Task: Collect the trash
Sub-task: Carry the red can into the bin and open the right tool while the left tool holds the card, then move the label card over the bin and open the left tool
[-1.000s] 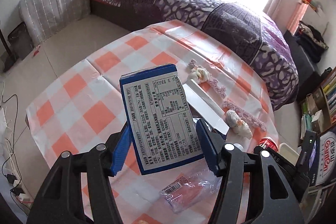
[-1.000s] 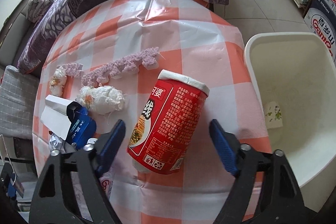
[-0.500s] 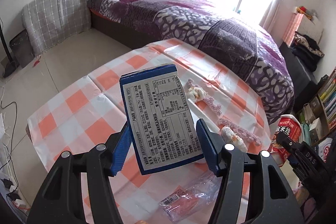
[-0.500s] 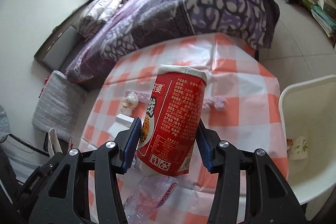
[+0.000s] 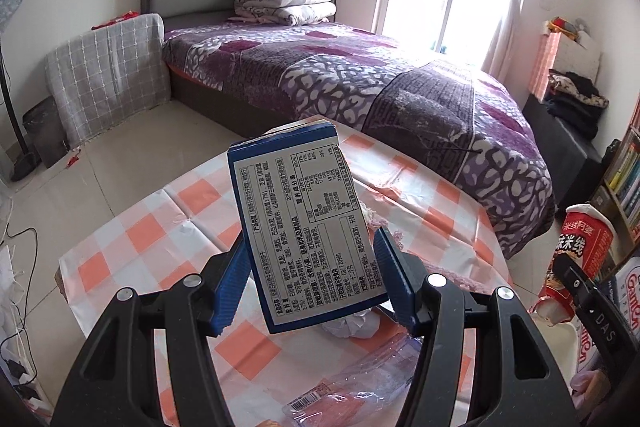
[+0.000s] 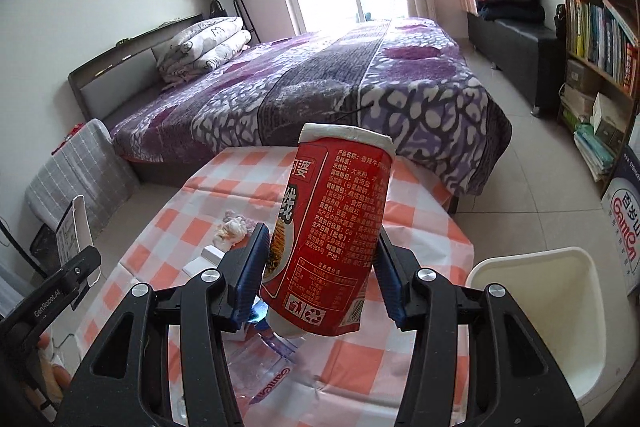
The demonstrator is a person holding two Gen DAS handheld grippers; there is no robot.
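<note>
Red paper noodle cup (image 6: 328,231) is pinched aloft by the right gripper (image 6: 320,277), beside the white bin (image 6: 560,311); the blue carton (image 5: 304,227) is clamped in the left gripper (image 5: 310,283). The squeezed cup could be crushed or slip short of the bin.

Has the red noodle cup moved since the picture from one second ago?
Yes. The red noodle cup lay on the checked tablecloth then; now the right gripper, whose jaws have just closed on it, holds it above the tablecloth.

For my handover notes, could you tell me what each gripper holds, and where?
Left gripper: blue box, lower sides. Right gripper: red cup, lower sides.
</note>
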